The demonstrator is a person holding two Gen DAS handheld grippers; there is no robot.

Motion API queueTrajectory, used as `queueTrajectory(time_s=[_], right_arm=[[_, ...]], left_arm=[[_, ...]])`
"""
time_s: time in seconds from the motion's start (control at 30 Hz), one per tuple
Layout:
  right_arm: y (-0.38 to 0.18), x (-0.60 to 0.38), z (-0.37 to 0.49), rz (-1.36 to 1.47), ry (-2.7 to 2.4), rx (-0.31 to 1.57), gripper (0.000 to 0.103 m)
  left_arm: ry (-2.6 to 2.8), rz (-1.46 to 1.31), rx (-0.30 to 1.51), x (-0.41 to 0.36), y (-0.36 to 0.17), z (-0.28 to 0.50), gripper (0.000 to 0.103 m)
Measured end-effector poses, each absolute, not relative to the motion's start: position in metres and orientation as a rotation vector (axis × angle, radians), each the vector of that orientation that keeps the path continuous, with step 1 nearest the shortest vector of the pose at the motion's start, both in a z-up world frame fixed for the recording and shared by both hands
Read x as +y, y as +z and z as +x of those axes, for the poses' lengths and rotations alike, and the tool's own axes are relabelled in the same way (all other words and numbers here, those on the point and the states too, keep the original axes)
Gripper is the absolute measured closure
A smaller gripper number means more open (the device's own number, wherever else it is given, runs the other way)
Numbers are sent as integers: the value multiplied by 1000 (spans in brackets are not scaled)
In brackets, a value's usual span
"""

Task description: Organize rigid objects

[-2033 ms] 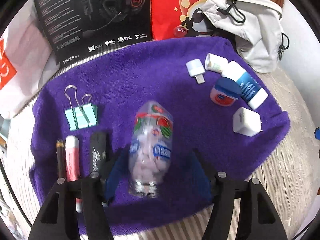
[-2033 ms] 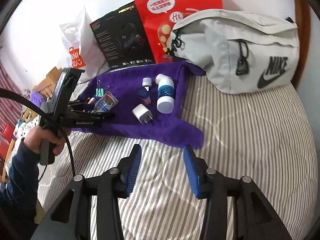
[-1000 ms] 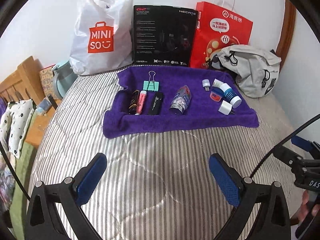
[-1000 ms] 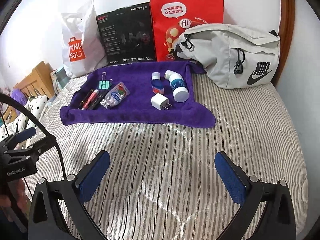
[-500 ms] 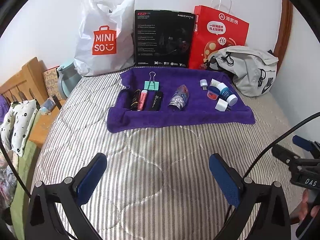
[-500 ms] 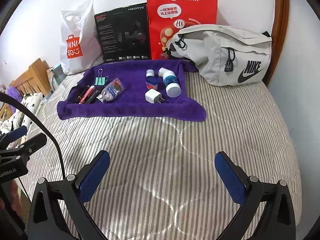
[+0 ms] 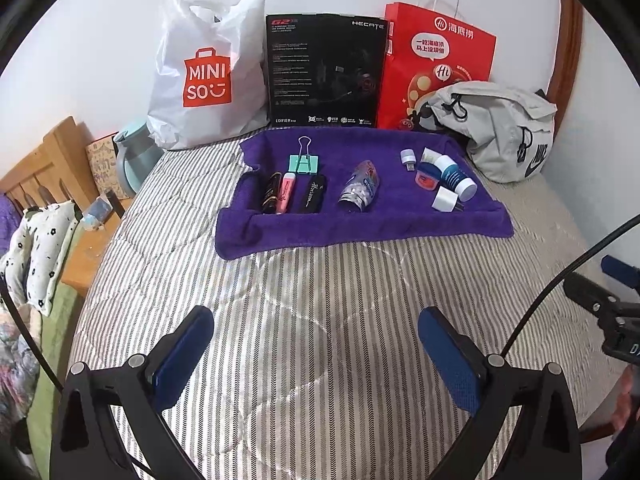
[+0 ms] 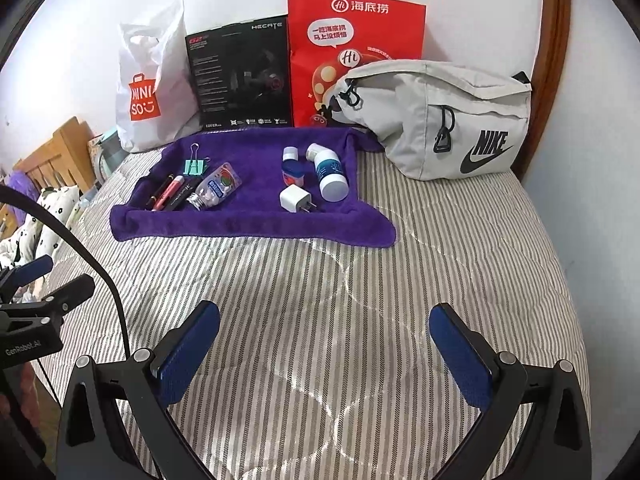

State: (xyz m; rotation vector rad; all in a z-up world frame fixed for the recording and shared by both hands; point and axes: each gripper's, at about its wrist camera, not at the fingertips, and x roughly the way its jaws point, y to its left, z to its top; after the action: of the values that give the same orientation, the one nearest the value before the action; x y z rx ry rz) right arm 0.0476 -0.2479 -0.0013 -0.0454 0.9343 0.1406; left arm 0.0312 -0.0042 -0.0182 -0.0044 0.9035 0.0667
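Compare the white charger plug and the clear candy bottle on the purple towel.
The white charger plug is a small opaque cube with metal prongs; the clear candy bottle is longer, see-through and labelled. The plug lies in the towel's right group, the bottle nearer the pens. Both rest on the purple towel, ungripped.

Left gripper [image 7: 316,344] & right gripper [image 8: 324,340]: black frames w/ triangular cut-outs, silver pivot screws, textured blue pads [image 8: 188,350]. Black cable loops past each unit. White "GenRobot.AI" marking on left gripper body.
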Motion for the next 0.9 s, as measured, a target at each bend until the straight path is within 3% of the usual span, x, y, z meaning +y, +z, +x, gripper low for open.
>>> queueTrajectory(time_s=[0.9], right_arm=[[5, -249, 41, -54, 143, 917, 0]], left_arm=[[89, 6, 902, 3, -15, 27, 0]])
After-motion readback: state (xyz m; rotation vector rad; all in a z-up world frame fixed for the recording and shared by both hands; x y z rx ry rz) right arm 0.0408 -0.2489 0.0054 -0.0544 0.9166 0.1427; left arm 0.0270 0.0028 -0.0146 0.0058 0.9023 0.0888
